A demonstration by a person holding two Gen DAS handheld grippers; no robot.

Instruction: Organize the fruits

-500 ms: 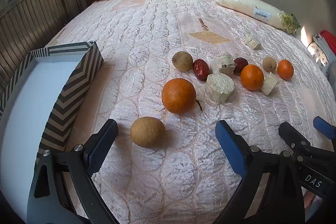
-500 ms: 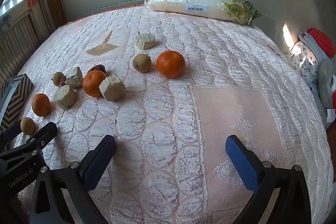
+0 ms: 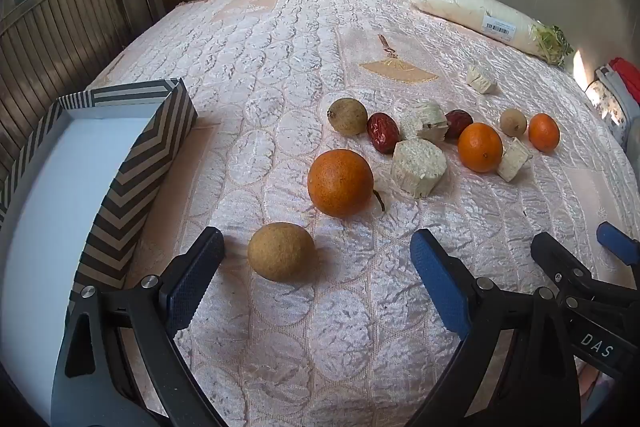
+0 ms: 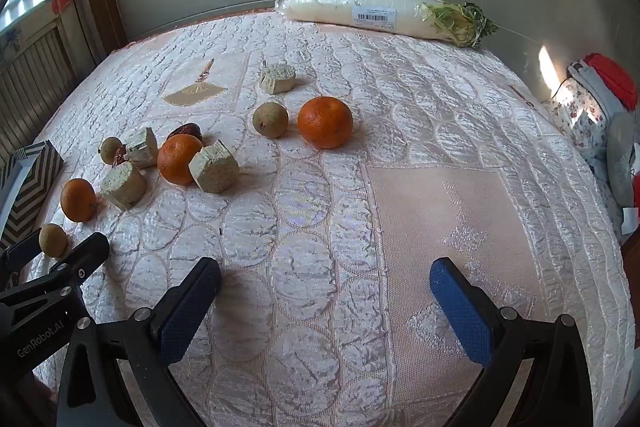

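Observation:
Fruits lie on a quilted bedspread. In the left wrist view a brown round fruit point(image 3: 281, 257) sits just ahead of my open left gripper point(image 3: 316, 259), nearer its left finger. Behind it are a large orange point(image 3: 340, 183), another brown fruit point(image 3: 347, 116), two red dates point(image 3: 383, 137), a second orange point(image 3: 480, 147) and a small orange point(image 3: 543, 132). An empty striped box point(image 3: 132, 171) stands to the left. My right gripper point(image 4: 324, 287) is open and empty over bare cloth; an orange point(image 4: 325, 122) and brown fruit point(image 4: 270, 119) lie ahead.
Several pale cut chunks point(image 3: 418, 167) lie among the fruits. A wrapped white radish point(image 4: 380, 11) lies along the far wall. Clothes point(image 4: 600, 115) are piled at the right edge. Wooden panelling point(image 3: 52, 39) borders the left side.
The left gripper has shifted very slightly; the scene is otherwise the same. Both grippers stay open.

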